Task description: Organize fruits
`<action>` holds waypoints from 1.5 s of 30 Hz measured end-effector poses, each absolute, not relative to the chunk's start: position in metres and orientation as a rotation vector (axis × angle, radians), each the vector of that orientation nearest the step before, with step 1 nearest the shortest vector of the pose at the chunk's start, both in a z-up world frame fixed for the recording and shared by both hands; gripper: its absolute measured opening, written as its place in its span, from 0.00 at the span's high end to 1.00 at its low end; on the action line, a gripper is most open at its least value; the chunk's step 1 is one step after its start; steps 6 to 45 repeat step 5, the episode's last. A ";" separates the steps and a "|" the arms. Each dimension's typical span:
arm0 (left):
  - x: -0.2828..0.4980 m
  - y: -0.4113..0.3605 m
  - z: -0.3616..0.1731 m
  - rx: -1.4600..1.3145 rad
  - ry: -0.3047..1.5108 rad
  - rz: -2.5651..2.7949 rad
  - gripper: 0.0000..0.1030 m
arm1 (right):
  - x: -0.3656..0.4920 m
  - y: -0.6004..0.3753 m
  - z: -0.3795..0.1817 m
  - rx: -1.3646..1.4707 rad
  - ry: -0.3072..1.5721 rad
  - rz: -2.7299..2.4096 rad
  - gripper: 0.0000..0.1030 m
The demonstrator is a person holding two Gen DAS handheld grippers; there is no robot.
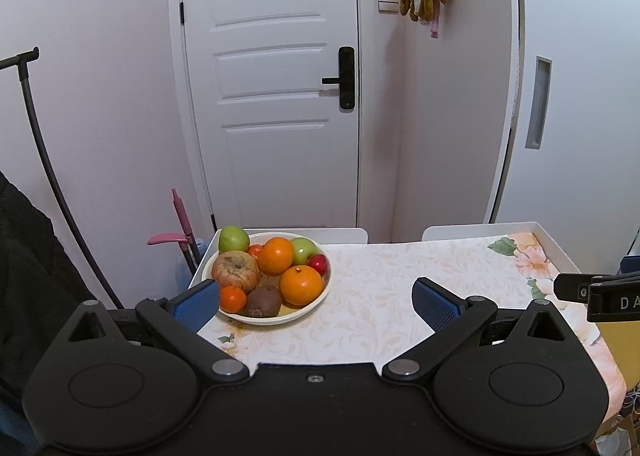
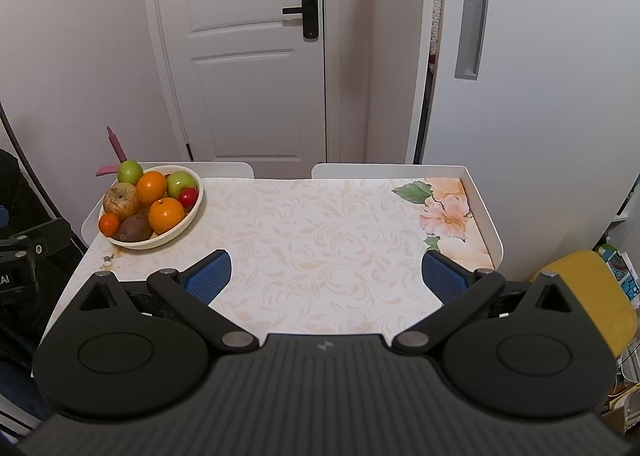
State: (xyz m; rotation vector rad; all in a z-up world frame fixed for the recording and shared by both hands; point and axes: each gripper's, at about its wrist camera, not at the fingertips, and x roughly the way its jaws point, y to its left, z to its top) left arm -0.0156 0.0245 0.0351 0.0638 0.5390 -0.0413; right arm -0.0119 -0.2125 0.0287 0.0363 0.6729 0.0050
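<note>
A cream bowl sits at the table's far left corner, piled with fruit: two oranges, two green apples, a wrinkled apple, a kiwi, a small mandarin and a small red fruit. My left gripper is open and empty, its left pad beside the bowl's near left rim. My right gripper is open and empty over the table's middle, well right of the bowl.
The table has a floral cloth and a raised white rim. A white door stands behind it. A yellow chair is at the right. The right gripper's body shows at the right edge of the left wrist view.
</note>
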 end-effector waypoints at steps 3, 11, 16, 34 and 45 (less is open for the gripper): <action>-0.016 0.026 0.035 0.061 0.536 -0.046 0.00 | -0.012 -0.213 0.029 0.037 0.673 0.004 0.00; -0.016 0.026 0.035 0.059 0.535 -0.046 0.00 | -0.012 -0.213 0.029 0.036 0.673 0.005 0.00; -0.016 0.026 0.035 0.059 0.535 -0.046 0.00 | -0.012 -0.213 0.029 0.036 0.673 0.005 0.00; -0.016 0.026 0.035 0.059 0.535 -0.046 0.00 | -0.012 -0.213 0.029 0.036 0.673 0.005 0.00; -0.016 0.026 0.035 0.059 0.535 -0.046 0.00 | -0.012 -0.213 0.029 0.036 0.673 0.005 0.00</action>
